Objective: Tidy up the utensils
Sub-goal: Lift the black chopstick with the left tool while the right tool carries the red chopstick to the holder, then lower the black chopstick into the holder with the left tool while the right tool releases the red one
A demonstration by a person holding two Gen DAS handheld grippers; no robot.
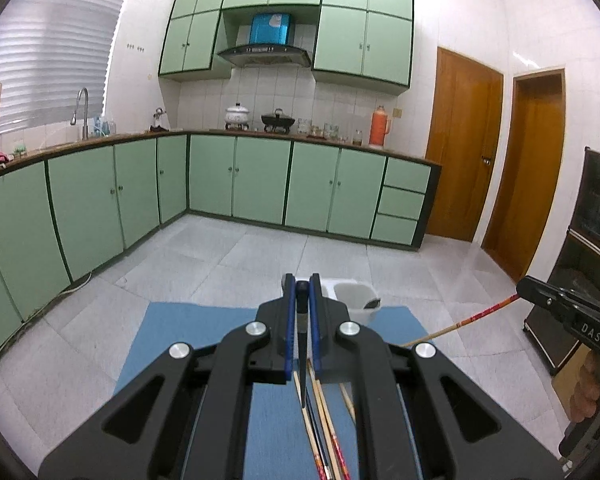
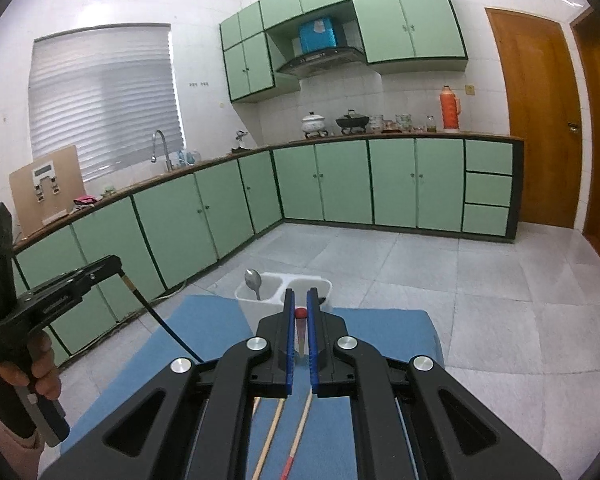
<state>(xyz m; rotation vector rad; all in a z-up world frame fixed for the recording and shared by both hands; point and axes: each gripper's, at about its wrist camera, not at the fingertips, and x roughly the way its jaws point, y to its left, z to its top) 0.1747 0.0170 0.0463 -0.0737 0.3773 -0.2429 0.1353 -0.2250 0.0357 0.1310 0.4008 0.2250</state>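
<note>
Chopsticks lifted over the blue mat (image 1: pixel 204 320)

Our left gripper (image 1: pixel 302 292) clenches a dark chopstick (image 1: pixel 302 360), our right gripper (image 2: pixel 300 308) a red-tipped chopstick (image 2: pixel 301 332); both look light, stiff and slippery, pinched near their tops.

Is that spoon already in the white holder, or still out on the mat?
In. The spoon stands bowl-up in the white holder's left compartment.

Bright, even light (blinded window (image 2: pixel 104 100) glows); sharp, edges fisheye-bent
</note>
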